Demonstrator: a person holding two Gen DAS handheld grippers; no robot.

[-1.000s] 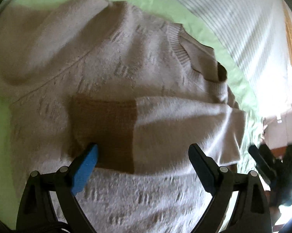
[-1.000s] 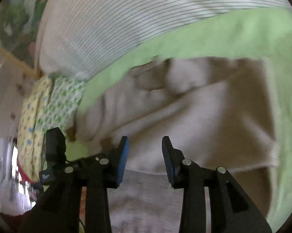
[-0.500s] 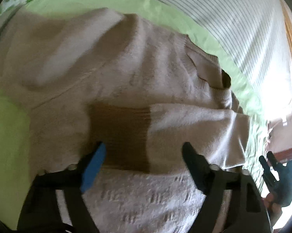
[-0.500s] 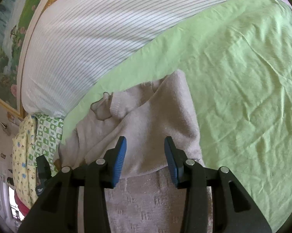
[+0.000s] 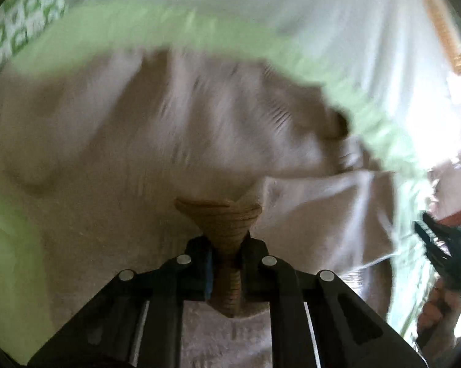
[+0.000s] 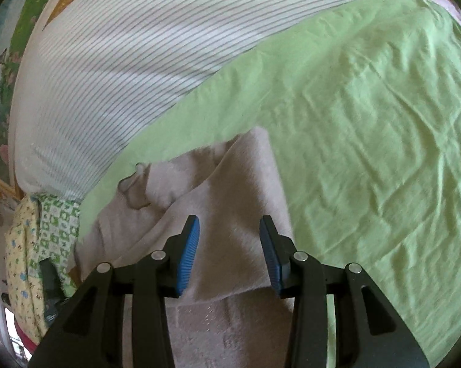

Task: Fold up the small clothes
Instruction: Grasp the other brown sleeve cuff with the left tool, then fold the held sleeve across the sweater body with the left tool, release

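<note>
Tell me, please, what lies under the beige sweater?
The sweater lies on a green sheet, which shows all around it. A folded sleeve rests on top. What is directly beneath the sweater's middle is covered, so I cannot tell.

Looks like a bedroom at home: wrinkled light-green bed sheet point(image 6: 368, 128), white pinstriped duvet point(image 6: 132, 61), and a green-and-white patterned pillow point(image 6: 57, 224) at the side.

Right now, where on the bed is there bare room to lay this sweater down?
Bare green sheet lies right of the sweater, below the striped bedding. Left is crowded: patterned cloths. The left gripper pinches the brown cuff; the right gripper is open.
</note>
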